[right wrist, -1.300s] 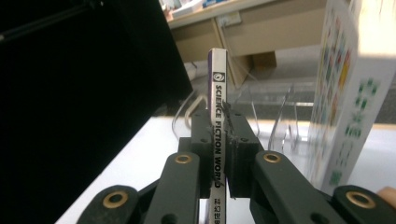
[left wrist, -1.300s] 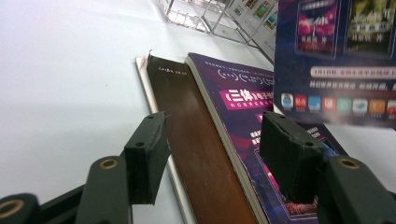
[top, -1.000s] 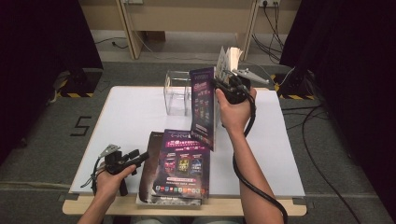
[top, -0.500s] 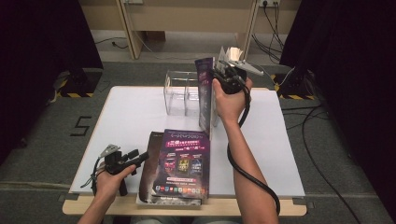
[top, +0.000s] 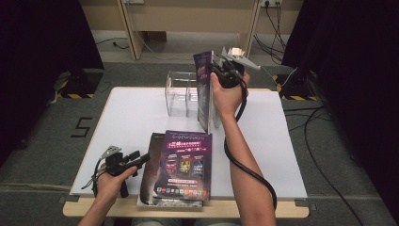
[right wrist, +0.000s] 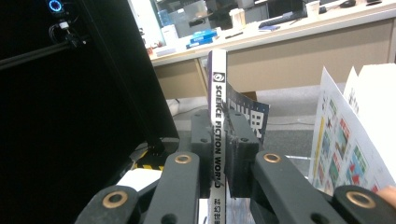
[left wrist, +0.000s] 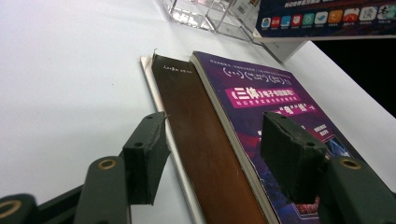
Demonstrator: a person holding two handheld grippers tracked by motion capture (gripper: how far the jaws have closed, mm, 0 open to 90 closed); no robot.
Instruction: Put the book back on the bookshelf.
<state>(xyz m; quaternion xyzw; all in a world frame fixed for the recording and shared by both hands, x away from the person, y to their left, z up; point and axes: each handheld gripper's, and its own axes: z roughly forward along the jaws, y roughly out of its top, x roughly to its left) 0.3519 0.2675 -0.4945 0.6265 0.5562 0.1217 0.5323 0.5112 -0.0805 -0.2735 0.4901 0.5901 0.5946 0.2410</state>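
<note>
Purple-covered, white-spined paperback magazine (top: 204, 89) lettered "SCIENCE FICTION WORLD", pinched upright in my right gripper (top: 221, 70) beside the clear acrylic rack (top: 181, 94), now carried left from a second ago, while my left gripper (top: 136, 157) stays wide at the stacked magazines (top: 181, 167).

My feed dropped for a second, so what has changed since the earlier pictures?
The right tongs, still clamped on the upright magazine, carried it leftward in the high view, and it now stands over the right part of the clear acrylic holder. The magazine has also turned more edge-on to the camera. The left tongs stayed open beside the stack of magazines, which has not shifted.
</note>
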